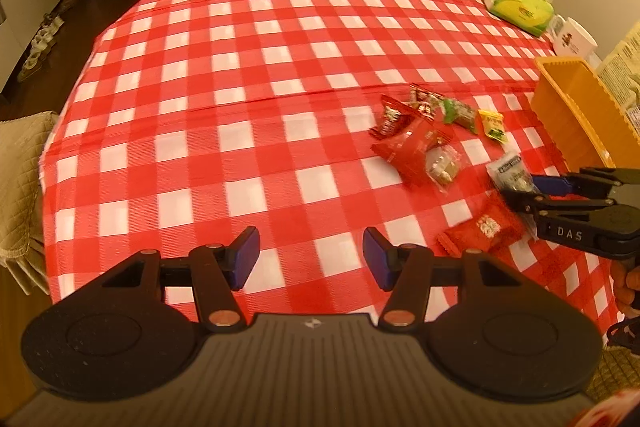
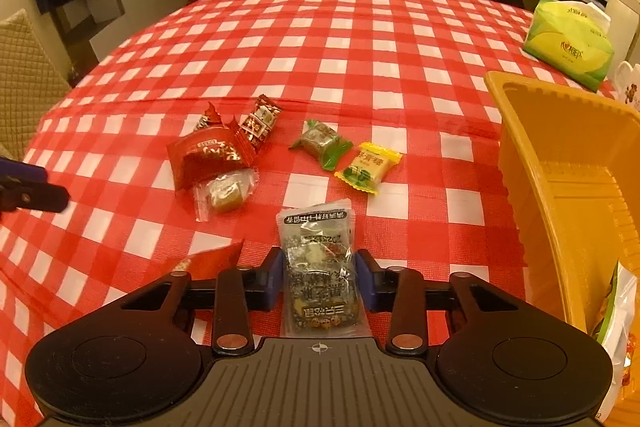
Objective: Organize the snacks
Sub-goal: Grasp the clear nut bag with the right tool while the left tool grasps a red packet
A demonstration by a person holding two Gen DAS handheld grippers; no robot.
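Observation:
My right gripper point(image 2: 319, 277) is shut on a clear black-printed snack packet point(image 2: 318, 259), held just above the checked tablecloth; it also shows in the left wrist view point(image 1: 507, 173). My left gripper point(image 1: 311, 259) is open and empty over the cloth, left of the snacks. Loose on the cloth lie a large red packet point(image 2: 204, 157), small red candies point(image 2: 258, 121), a clear-wrapped cube point(image 2: 226, 193), a green candy point(image 2: 322, 143), a yellow candy point(image 2: 368, 169) and a red packet point(image 2: 208, 259) by my right gripper. An orange bin point(image 2: 560, 163) stands to the right.
A green tissue pack point(image 2: 568, 43) sits at the far right of the table. A white mug point(image 1: 574, 39) stands behind the bin. A snack bag point(image 2: 616, 327) lies at the bin's near end. Padded chairs point(image 2: 28, 79) surround the table.

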